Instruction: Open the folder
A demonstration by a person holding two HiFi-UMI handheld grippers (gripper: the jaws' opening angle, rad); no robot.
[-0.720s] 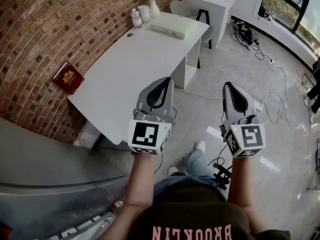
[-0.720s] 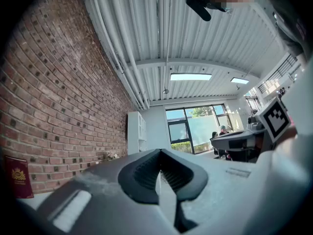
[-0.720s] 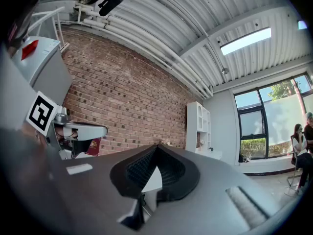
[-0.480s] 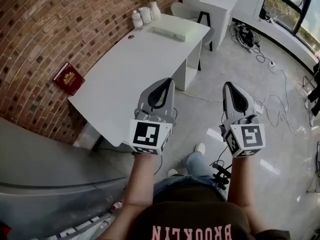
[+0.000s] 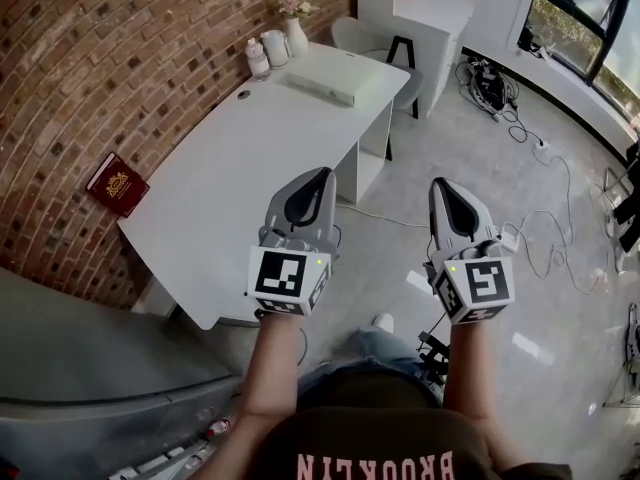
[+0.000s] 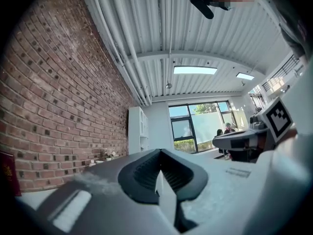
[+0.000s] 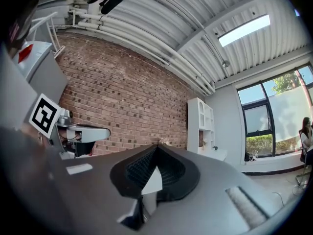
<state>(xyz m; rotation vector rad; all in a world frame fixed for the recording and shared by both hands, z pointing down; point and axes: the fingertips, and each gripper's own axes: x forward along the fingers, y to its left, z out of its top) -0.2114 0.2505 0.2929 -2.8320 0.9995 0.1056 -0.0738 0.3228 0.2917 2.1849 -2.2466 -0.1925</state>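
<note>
- Running along the left of the head view, a brick wall (image 5: 120,58) backs a long white desk (image 5: 240,178).
- Pale floor (image 5: 470,158) spreads to the right of the desk, with cables (image 5: 505,88) lying loose near the windows.
- Left gripper (image 5: 322,172) is held out level over the desk's near corner. Its jaws are closed together, with nothing between them.
- Right gripper (image 5: 440,182) is level beside it, over the floor and well apart from the desk. Its jaws are likewise closed and empty.
- A flat white box (image 5: 325,82) lies at the desk's far end.
- The red folder (image 5: 118,183) with a gold emblem is closed, against the brick wall at the desk's left edge, well away from both grippers.
- Two white containers (image 5: 265,50) and a vase of flowers (image 5: 296,34) stand in the far corner by the wall.
</note>
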